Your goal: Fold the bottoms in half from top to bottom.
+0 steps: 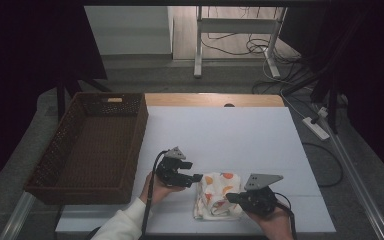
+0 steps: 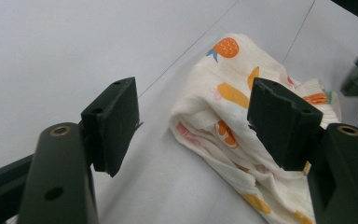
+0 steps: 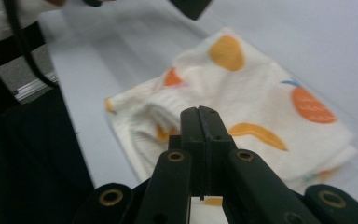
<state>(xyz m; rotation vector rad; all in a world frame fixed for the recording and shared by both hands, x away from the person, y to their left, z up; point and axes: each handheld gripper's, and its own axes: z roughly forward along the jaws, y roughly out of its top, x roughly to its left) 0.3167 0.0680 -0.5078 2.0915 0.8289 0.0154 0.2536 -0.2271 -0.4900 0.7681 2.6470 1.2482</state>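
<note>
Left of cloth [image 1: 218,195], wicker basket [image 1: 92,141], nothing inside

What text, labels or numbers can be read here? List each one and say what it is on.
None can be read. The folded cloth carries only printed orange fruit shapes, no letters. The wicker basket has a small pale tag at its far rim, too small to read. The left gripper and right gripper bear no marking.

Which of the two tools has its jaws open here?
The left tool: its black jaws stand wide apart beside the folded white fruit-print cloth. The right tool has its jaws pressed together above that cloth.
</note>
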